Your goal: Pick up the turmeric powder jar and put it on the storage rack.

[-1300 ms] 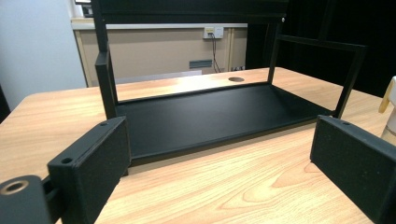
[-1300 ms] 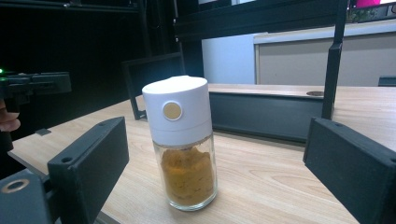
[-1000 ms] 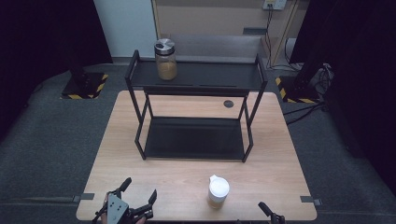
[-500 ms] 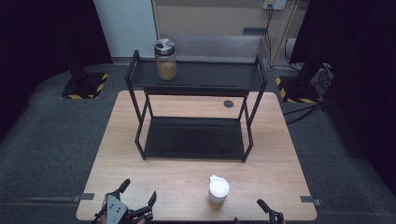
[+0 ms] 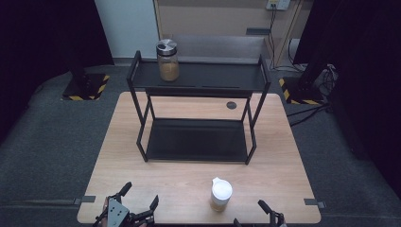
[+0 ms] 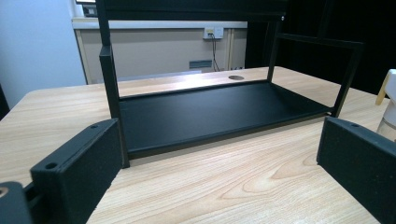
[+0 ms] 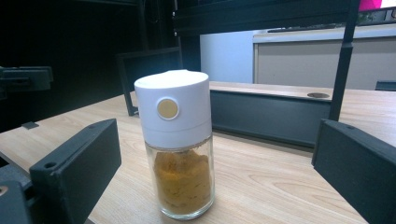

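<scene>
A small glass spice jar with a white lid and orange powder stands upright near the table's front edge. My right gripper is just right of it. Its jaws have just been opening and now stand wide to either side of the jar, without touching it. My left gripper sits at the front left. Its jaws have also just opened, with only bare wood between them. It faces the black two-tier rack. A silver-lidded glass jar stands on the rack's top shelf, at the left.
The rack's lower shelf is bare. The wooden table has a round cable hole behind the rack. The spice jar's edge shows at the far right of the left gripper view. Dark floor surrounds the table.
Both grippers' jaws have spread a little wider at the table's front edge. The right gripper has shifted slightly. The jars and the rack have not moved.
</scene>
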`<state>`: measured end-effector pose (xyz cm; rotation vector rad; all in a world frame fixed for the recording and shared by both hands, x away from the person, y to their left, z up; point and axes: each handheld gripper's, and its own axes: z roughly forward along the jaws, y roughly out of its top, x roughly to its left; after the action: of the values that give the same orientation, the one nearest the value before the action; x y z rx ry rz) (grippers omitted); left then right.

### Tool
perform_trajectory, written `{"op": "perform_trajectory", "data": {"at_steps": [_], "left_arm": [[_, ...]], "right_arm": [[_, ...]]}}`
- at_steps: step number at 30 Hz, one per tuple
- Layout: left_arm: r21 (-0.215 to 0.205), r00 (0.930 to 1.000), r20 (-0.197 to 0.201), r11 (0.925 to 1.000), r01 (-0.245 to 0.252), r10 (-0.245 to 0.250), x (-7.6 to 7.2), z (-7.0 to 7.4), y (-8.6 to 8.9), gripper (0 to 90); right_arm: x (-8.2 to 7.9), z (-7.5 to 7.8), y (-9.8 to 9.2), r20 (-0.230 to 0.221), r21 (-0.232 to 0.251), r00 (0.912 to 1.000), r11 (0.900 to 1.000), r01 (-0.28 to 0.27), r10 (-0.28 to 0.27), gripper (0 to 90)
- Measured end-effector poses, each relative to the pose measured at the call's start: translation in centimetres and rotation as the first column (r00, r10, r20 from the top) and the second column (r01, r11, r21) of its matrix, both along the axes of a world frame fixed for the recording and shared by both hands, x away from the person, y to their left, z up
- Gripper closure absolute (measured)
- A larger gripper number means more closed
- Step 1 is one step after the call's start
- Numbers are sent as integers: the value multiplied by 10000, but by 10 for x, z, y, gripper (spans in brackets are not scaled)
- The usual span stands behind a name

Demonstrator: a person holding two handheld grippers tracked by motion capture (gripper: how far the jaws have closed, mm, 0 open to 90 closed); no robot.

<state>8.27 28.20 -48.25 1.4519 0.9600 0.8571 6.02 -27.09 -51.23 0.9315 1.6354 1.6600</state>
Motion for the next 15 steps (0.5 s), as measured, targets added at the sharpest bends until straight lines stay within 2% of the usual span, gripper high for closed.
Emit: {"op": "perform_trajectory", "data": {"at_steps": [15], "left_arm": [[4, 10000, -33, 10000, 66, -66, -1, -1, 0, 0]], "right_arm": [[23, -12, 21, 75, -32, 9996, 9996, -269, 269, 7]]}}
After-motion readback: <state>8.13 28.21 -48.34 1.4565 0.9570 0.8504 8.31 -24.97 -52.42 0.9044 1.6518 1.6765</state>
